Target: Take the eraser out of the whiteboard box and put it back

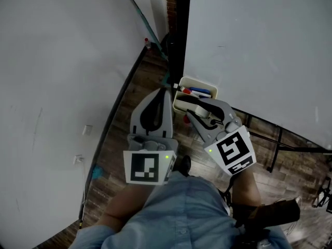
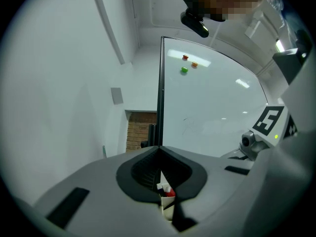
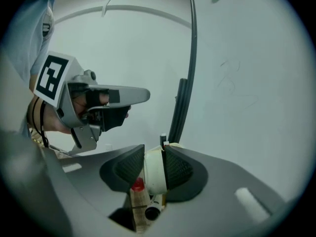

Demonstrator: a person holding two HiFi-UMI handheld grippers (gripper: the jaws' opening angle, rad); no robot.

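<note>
I am gripping the eraser (image 3: pixel 154 177) with the right gripper (image 3: pixel 154 151), both ribbed pads pressing on the sides of the white block. The eraser is standing upright between them, just over the open box (image 1: pixel 197 80). A red-capped marker (image 3: pixel 137 185) and a black-capped marker (image 3: pixel 152 212) are showing right beneath it. The box is sitting against the lower edge of the whiteboard (image 1: pixel 259 45), next to the dark frame post (image 1: pixel 180 35). I am holding the left gripper (image 1: pixel 167 91) just left of the box, its jaws closed tip to tip with nothing between them. Three small magnets (image 2: pixel 184 69) are sticking high on the board.
</note>
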